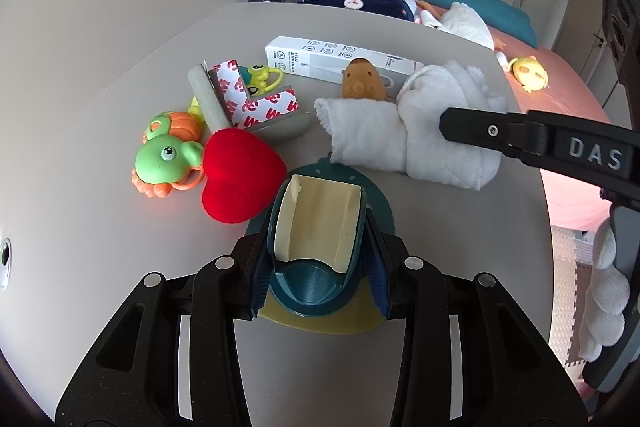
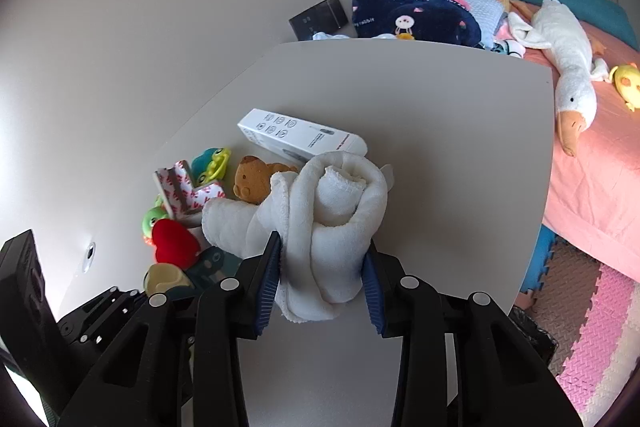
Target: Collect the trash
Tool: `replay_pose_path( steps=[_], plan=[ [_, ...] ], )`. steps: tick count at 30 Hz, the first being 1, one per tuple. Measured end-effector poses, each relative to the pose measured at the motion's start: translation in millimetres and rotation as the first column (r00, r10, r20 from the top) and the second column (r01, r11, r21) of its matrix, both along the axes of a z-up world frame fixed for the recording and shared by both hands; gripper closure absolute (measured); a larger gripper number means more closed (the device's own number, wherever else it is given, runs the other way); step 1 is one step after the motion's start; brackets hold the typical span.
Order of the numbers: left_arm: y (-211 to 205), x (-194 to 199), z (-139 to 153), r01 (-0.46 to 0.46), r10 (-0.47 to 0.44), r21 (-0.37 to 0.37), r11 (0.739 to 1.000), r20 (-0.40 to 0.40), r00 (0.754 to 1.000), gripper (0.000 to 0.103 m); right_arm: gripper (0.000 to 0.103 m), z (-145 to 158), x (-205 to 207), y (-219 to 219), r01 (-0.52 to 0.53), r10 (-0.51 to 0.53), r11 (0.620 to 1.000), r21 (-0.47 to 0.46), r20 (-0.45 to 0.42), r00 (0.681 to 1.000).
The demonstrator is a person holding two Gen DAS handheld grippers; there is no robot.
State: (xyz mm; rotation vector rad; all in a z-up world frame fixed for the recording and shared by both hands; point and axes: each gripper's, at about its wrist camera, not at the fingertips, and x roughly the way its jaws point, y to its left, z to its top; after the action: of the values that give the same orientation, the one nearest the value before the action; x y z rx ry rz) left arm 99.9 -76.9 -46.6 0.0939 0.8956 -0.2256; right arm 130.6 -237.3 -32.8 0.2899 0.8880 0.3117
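Both tilt downward; left hand-held gripper pinches teal holder; right hand-held gripper squeezes white towel.

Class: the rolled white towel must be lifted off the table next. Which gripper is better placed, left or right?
Right. The right gripper already has its fingers pressed on both sides of the white towel, while the left gripper is occupied, clamped on the teal and cream holder.

Teal holder (between blue pads)

Wrist cams, close, shared table
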Motion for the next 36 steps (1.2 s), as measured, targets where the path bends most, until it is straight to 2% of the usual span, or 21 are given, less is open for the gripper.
replay_pose_path(
  steps=[3,11,18,36],
  plan=[
    [1.3,0.3,1.1,-0.011,0.011,-0.015,1.0,-0.007,1.0,0.064,0.064,5.3,-10.9,3.6,-0.001,0.002,0.999,-0.043,0.026,1.0],
    [-1.0,-3.3,7.1,-0.013,0.013,-0.023,1.0,-0.004,1.0,0.064,0.064,31.7,-37.7,-11.2,0.047,-0.039,0.995,-0.084,0.095,0.995],
    [-12.7,-18.6,22.9,0.003,-0.002,-0.041,0.999,0.028,1.0,0.066,0.064,51.0,-54.9,-33.4,0.09,-0.081,0.994,-0.063,0.132,0.988],
    [-68.6,-52.6,45.3,0.09,-0.086,-0.056,0.994,0.062,0.994,0.067,0.063,65.0,-110.3,-92.7,0.169,-0.16,0.985,-0.043,0.165,0.973]
  ],
)
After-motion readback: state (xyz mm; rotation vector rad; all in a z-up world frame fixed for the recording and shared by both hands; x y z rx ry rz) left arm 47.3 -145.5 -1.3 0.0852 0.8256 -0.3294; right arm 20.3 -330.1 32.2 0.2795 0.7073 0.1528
